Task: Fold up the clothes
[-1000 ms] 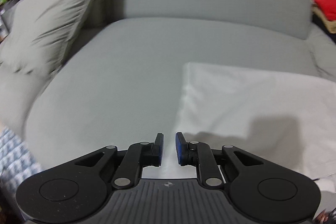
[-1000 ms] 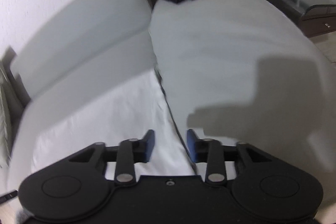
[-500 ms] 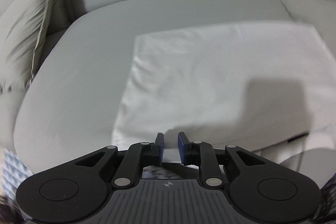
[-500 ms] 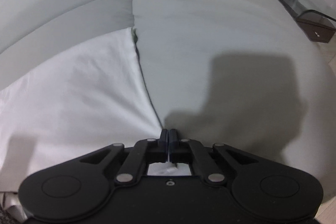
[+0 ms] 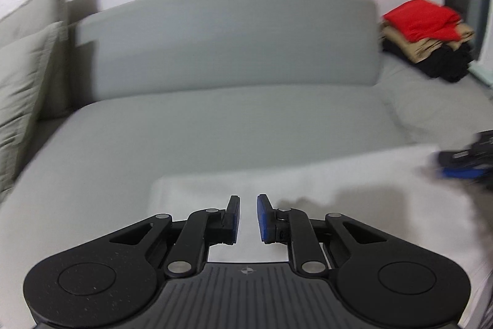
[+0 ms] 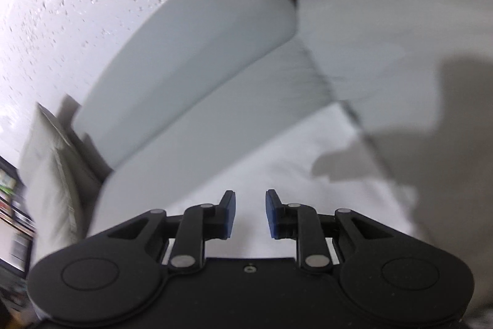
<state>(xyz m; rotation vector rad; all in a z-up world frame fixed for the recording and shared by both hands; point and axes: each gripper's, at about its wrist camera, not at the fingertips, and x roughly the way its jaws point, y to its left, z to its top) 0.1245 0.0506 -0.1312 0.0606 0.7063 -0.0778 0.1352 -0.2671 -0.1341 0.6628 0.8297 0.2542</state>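
Lying flat, the white cloth (image 5: 354, 184) runs lengthwise along the sofa (image 5: 215, 119) — both jaws spread, empty.

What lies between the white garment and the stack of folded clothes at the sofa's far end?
Only bare grey sofa cushion separates the white garment from the clothes stack, seen in the left wrist view.

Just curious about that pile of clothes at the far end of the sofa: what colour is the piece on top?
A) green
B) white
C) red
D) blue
C: the top piece of the pile of clothes on the sofa is bright red, over tan and black ones.
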